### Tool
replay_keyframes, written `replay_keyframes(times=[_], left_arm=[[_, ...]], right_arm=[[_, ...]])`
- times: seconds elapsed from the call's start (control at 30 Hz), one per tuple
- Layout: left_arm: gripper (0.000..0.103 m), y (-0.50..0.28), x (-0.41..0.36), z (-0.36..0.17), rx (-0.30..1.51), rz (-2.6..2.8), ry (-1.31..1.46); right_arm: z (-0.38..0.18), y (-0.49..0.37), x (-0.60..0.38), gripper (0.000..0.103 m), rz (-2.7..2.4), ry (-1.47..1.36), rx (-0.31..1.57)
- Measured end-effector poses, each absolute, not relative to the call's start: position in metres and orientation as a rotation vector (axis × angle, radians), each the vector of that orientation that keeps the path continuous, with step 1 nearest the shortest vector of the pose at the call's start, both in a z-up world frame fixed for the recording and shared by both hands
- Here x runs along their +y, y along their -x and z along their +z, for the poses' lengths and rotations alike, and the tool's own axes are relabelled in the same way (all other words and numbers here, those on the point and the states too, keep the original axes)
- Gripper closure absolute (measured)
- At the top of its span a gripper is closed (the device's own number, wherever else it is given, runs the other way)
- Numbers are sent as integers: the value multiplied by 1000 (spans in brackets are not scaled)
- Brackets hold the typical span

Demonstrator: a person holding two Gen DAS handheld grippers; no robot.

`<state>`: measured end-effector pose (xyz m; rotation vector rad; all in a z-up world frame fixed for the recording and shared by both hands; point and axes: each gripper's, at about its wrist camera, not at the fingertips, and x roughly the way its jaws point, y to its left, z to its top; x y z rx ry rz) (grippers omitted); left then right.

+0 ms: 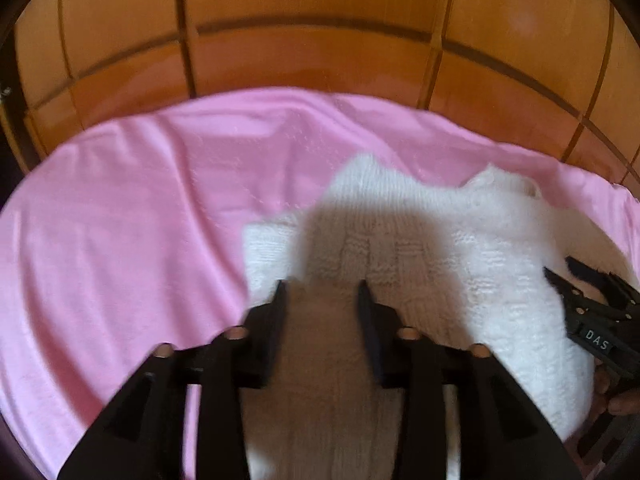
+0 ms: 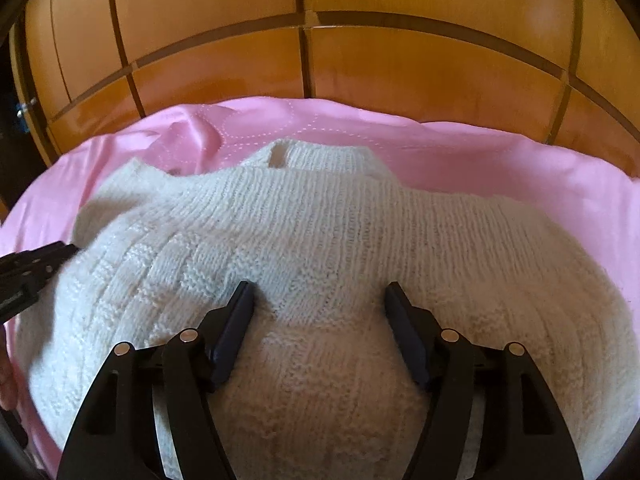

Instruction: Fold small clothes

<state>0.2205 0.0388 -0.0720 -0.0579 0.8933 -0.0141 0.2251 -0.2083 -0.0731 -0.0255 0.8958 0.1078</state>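
Observation:
A small white knitted sweater (image 2: 328, 232) lies on a pink cloth (image 2: 560, 184), its neck opening at the far side. In the right wrist view my right gripper (image 2: 320, 292) is open, its fingers spread over the sweater's near part with knit between them. In the left wrist view my left gripper (image 1: 322, 288) is open over the sweater's (image 1: 460, 248) left part, knit lying between its fingers. The right gripper shows at the right edge of the left wrist view (image 1: 576, 280); the left gripper shows at the left edge of the right wrist view (image 2: 60, 250).
The pink cloth (image 1: 120, 220) covers the surface and spreads wide to the left. Behind it stands an orange wooden panelled wall (image 1: 320, 40), also in the right wrist view (image 2: 400, 60). A hand shows at the lower right of the left wrist view (image 1: 616, 400).

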Motion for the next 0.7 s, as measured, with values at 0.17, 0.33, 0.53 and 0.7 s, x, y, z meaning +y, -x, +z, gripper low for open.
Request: replay_keyframes(times=[0.17, 0.33, 0.53, 0.7], left_arm=[[53, -191, 36, -41, 825, -39, 78], [51, -173, 29, -25, 798, -73, 95], [47, -156, 17, -12, 774, -107, 98], [44, -148, 8, -8, 765, -128, 80]], right_arm=[[-49, -206, -223, 25, 108, -43, 882], [-33, -177, -256, 25, 63, -91, 860], [-34, -142, -311, 25, -55, -196, 874], [-35, -116, -355, 22, -159, -287, 864]])
